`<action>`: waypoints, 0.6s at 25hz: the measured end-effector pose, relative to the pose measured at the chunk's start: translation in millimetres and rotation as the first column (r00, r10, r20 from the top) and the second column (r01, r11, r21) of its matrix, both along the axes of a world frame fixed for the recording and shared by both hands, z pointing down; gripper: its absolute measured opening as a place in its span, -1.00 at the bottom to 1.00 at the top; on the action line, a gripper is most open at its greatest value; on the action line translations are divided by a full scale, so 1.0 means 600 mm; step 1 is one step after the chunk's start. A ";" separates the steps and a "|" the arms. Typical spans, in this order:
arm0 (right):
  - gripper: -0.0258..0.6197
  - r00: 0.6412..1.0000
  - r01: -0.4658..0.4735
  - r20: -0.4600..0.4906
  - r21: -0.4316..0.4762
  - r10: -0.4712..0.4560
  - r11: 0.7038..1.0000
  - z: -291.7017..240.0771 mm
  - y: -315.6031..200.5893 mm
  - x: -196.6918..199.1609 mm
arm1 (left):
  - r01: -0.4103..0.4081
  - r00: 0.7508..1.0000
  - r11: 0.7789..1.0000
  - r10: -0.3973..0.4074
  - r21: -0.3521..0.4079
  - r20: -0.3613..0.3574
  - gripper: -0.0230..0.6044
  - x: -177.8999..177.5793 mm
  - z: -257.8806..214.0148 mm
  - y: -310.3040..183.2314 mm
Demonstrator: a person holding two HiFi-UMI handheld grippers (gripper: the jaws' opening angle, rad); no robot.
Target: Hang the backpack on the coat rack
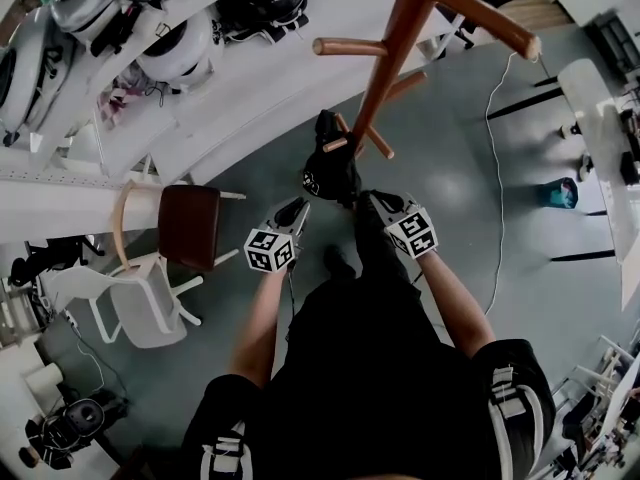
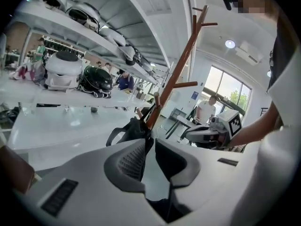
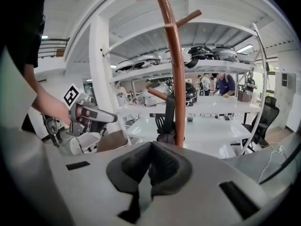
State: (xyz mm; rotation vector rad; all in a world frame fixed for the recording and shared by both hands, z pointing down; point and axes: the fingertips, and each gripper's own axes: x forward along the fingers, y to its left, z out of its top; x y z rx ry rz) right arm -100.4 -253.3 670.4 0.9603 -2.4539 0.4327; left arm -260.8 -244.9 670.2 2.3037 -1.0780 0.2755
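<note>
A brown wooden coat rack (image 1: 385,68) rises in front of me. The black backpack (image 1: 330,168) hangs against its pole from a low peg. My left gripper (image 1: 298,208) sits just below and left of the bag, its jaws a narrow gap apart with nothing between them. At the bag's lower right, my right gripper (image 1: 375,201) is shut and empty. In the left gripper view the backpack (image 2: 129,131) with its strap loop lies beyond the left gripper (image 2: 151,142). The right gripper view shows the backpack (image 3: 165,136) by the coat rack (image 3: 175,79), past the right gripper (image 3: 150,149).
A brown-seated chair (image 1: 188,226) and a white chair (image 1: 145,303) stand at the left. White shelves (image 1: 180,118) with helmets run behind them. A white cable (image 1: 495,168) trails over the grey floor at the right, near a teal object (image 1: 557,193). People stand in the background.
</note>
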 end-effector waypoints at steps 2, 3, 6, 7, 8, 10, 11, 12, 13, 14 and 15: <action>-0.87 1.000 0.018 0.003 0.025 -0.018 1.000 -0.024 0.017 0.000 | -0.022 1.000 0.999 0.021 0.032 0.017 -0.75 -0.003 -0.020 0.024; -0.87 1.000 0.025 0.000 0.040 -0.025 0.999 -0.035 0.024 0.000 | -0.042 0.999 0.998 0.041 0.045 0.030 -0.79 -0.002 -0.028 0.036; -0.87 0.998 0.052 -0.025 0.090 -0.050 0.995 -0.064 0.042 -0.001 | -0.105 0.994 0.991 0.101 0.082 0.048 -0.83 0.006 -0.060 0.070; -0.87 0.998 0.061 -0.030 0.101 -0.058 0.993 -0.075 0.050 -0.003 | -0.135 0.990 0.986 0.128 0.099 0.065 -0.84 0.011 -0.073 0.082; -0.87 0.998 0.067 -0.029 0.111 -0.064 0.992 -0.086 0.060 -0.006 | -0.172 0.982 0.978 0.162 0.117 0.094 -0.84 0.017 -0.086 0.097; -0.87 0.997 0.071 -0.015 0.132 -0.070 0.989 -0.108 0.078 -0.010 | -0.248 0.962 0.957 0.226 0.152 0.151 -0.84 0.032 -0.113 0.125; -0.87 0.997 0.074 -0.011 0.143 -0.073 0.987 -0.118 0.084 -0.011 | -0.273 0.956 0.947 0.248 0.169 0.158 -0.84 0.041 -0.129 0.133; -0.87 0.997 0.078 -0.009 0.152 -0.078 0.985 -0.128 0.090 -0.011 | -0.288 0.953 0.940 0.262 0.185 0.150 -0.85 0.050 -0.145 0.139; -0.87 0.996 0.084 -0.009 0.158 -0.084 0.984 -0.137 0.096 -0.013 | -0.294 0.953 0.935 0.271 0.199 0.137 -0.85 0.057 -0.160 0.144; -0.87 0.996 0.091 -0.008 0.164 -0.090 0.982 -0.146 0.103 -0.016 | -0.297 0.953 0.931 0.275 0.211 0.129 -0.85 0.063 -0.172 0.147; -0.87 0.995 0.098 -0.010 0.170 -0.097 0.981 -0.153 0.111 -0.019 | -0.300 0.952 0.928 0.278 0.222 0.126 -0.85 0.067 -0.181 0.151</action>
